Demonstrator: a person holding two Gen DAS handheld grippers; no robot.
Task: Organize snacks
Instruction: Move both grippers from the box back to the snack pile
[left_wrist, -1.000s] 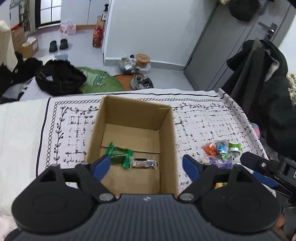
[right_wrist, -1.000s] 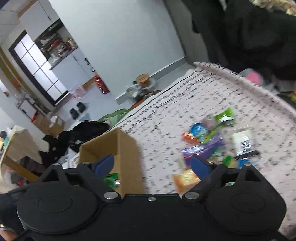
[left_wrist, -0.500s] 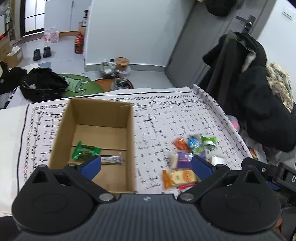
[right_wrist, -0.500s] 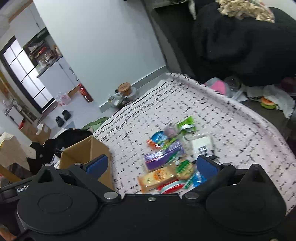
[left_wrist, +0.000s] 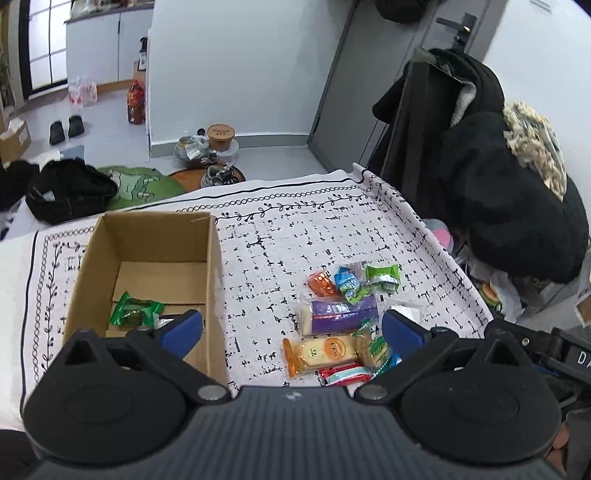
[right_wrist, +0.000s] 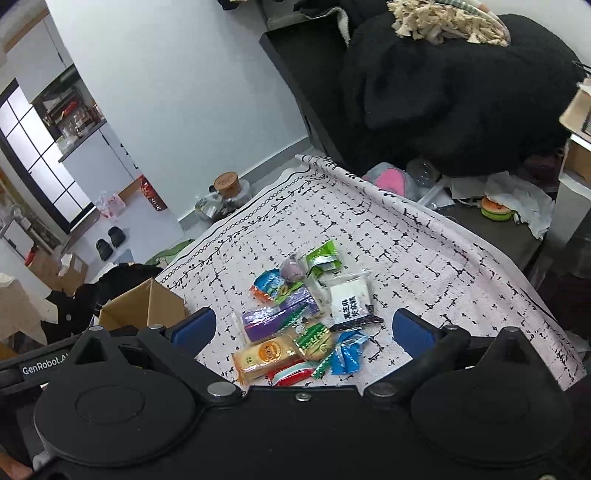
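Note:
An open cardboard box (left_wrist: 147, 236) stands on the patterned tablecloth (left_wrist: 280, 236), with a green packet (left_wrist: 135, 308) and a small bar inside. To its right lies a pile of snacks (left_wrist: 347, 317): a purple pack (left_wrist: 341, 315), an orange cracker pack (left_wrist: 321, 350), green, blue and red packets. My left gripper (left_wrist: 291, 332) hovers open above the gap between box and pile, holding nothing. My right gripper (right_wrist: 301, 330) hangs open over the same snacks (right_wrist: 295, 325), empty; the box corner (right_wrist: 144, 306) shows at its left.
The tablecloth's right edge (right_wrist: 443, 218) drops off toward clutter and a black coat (right_wrist: 443, 85) on a chair. Beyond the far edge, a black bag (left_wrist: 70, 192), shoes and jars lie on the floor. A white sachet (right_wrist: 349, 299) sits at the pile's right.
Both grippers have swung to the right, away from the box and over the snack pile. Their jaws have spread a little wider. The box contents have not moved.

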